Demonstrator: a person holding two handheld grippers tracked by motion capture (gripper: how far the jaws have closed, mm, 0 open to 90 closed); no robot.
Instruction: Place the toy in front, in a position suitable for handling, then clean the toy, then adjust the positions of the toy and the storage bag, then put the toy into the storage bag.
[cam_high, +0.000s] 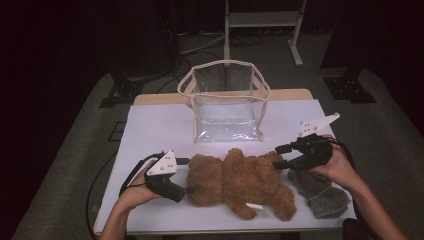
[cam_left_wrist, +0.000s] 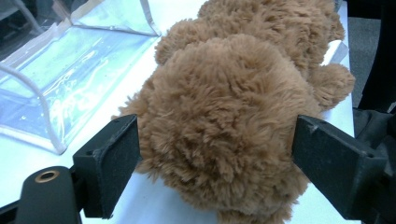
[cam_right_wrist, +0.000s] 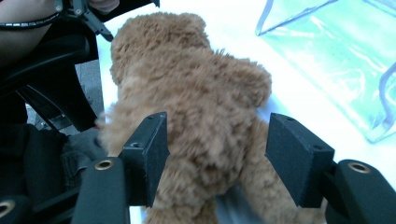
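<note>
The right gripper (cam_right_wrist: 217, 158) straddles the brown teddy bear (cam_right_wrist: 196, 98), jaws apart, on the white worktop (cam_right_wrist: 243, 42) near a clear bag (cam_right_wrist: 336, 56).

Shaggy brown plush teddy bear (cam_high: 240, 182), glossy clear plastic bag (cam_high: 226, 102) with cloth trim, matt white tabletop (cam_high: 155, 130), fuzzy grey cloth (cam_high: 320, 192)

The table (cam_high: 150, 125) carries one brown plush bear (cam_high: 240, 182), one clear plastic bag (cam_high: 226, 102) with cream trim, and one pile of grey cloth (cam_high: 320, 192). Two handheld grippers are present: the left gripper (cam_high: 189, 175) and the right gripper (cam_high: 278, 156).
</note>
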